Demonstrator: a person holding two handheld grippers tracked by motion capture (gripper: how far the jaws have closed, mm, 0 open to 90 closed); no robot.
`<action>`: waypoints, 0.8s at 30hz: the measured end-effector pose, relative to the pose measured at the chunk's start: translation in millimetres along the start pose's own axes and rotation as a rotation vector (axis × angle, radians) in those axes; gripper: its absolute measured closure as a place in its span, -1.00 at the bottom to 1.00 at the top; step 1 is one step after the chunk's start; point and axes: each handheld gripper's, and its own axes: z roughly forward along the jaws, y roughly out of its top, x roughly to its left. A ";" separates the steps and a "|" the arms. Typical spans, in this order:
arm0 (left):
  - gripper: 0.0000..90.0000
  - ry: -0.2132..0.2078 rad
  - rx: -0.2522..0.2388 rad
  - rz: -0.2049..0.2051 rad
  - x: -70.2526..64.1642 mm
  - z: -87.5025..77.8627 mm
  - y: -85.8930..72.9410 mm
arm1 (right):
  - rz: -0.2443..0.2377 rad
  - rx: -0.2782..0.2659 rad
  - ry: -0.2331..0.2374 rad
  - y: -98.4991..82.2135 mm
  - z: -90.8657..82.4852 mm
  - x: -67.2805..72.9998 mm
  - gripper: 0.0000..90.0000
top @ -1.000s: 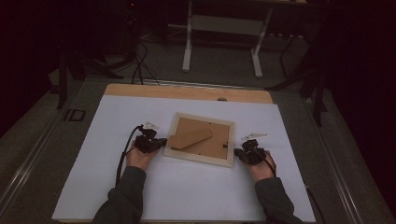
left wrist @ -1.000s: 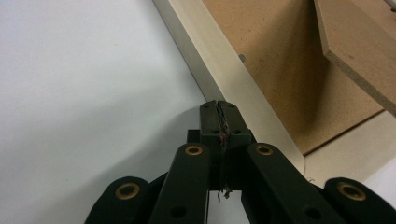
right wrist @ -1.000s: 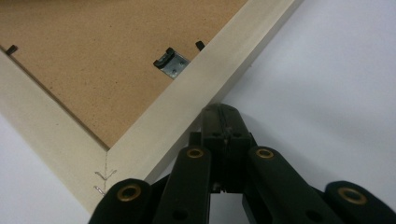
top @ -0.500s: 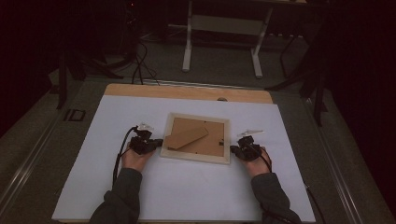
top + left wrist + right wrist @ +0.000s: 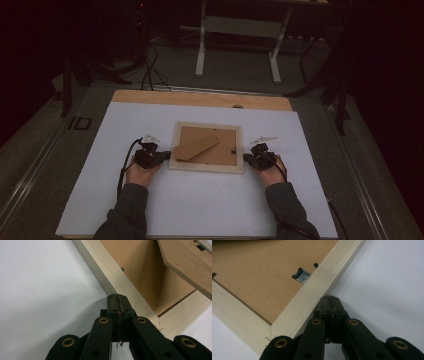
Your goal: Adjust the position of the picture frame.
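Pressing in from both sides, we have our left gripper (image 5: pixel 162 155) with its jaws fully closed on nothing, the joined tips butted against the outer edge of the pale wooden picture frame (image 5: pixel 207 167) lying face down. In the left gripper view the tips (image 5: pixel 117 300) touch the frame's left rail just beside its near corner. Our right gripper (image 5: pixel 248 158) mirrors that: jaws closed tight, empty, the tips (image 5: pixel 330 302) against the opposite rail near its own corner. We judge the closed jaws serve as blunt pushers here, one per side, so the frame is pinned between them and can be squared or slid without being lifted. The frame sits near the middle of the white table sheet (image 5: pixel 210 205), its brown fibreboard backing (image 5: pixel 222 150) facing up, with the angled brown fibreboard stand leg (image 5: pixel 196 147) lying across it. A small metal hanger clip (image 5: pixel 300 275) sits at the backing's edge. Both hands rest low on the sheet, which steadies the push.
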 end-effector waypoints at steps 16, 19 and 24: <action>1.00 0.007 -0.009 -0.008 -0.9 -3.7 -5.1 | -0.006 -0.004 -0.004 2.1 2.5 2.8 1.00; 1.00 0.007 -0.009 -0.008 -0.9 -4.5 -5.9 | -0.010 -0.004 -0.005 2.3 2.7 3.3 1.00; 1.00 0.011 -0.010 -0.010 -0.9 -5.9 -7.0 | -0.012 -0.002 -0.003 2.6 2.9 4.4 1.00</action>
